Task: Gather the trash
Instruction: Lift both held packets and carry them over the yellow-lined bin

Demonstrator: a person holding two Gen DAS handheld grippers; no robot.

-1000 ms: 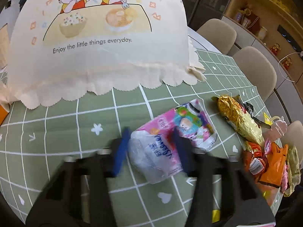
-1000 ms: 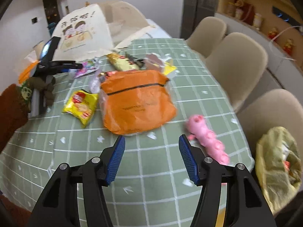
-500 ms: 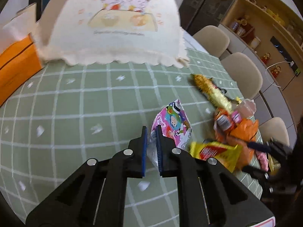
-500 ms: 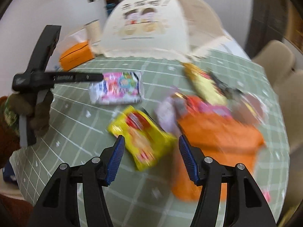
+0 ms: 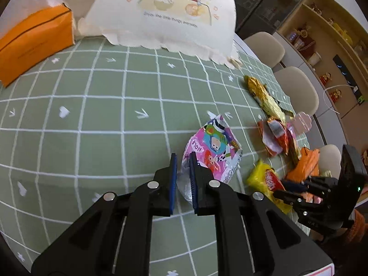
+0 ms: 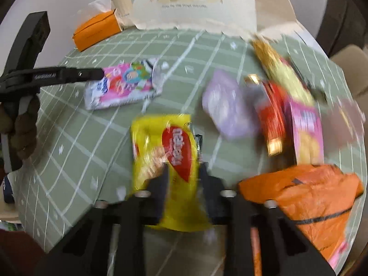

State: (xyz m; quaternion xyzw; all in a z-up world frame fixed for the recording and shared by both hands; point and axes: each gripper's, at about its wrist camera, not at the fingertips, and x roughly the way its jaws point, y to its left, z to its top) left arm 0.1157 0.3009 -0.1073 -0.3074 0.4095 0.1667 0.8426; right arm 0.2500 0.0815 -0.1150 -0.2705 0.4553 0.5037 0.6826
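My left gripper [image 5: 183, 161] is shut on the clear end of a pink cartoon snack wrapper [image 5: 212, 148] that lies on the green checked tablecloth [image 5: 92, 105]; the wrapper also shows in the right wrist view [image 6: 124, 87], with the left gripper's fingers [image 6: 89, 74] pinching its left end. My right gripper [image 6: 182, 172] is open, its fingers on either side of a yellow snack packet [image 6: 170, 161]. This view is blurred. The yellow packet [image 5: 268, 184] lies right of the pink wrapper in the left wrist view, with the right gripper [image 5: 287, 195] at it.
More wrappers lie to the right: a gold one [image 5: 264, 96], a red-orange one [image 5: 274, 135], a purple one [image 6: 227, 108], a pink one [image 6: 306, 131]. An orange bag [image 6: 315, 197] sits front right. An orange tissue box [image 5: 34, 41] and a cream food cover [image 5: 165, 16] stand at the back.
My left gripper closed on the pink wrapper's end and keeps hold of it. My right gripper swung left and down from the orange bag to the yellow packet.
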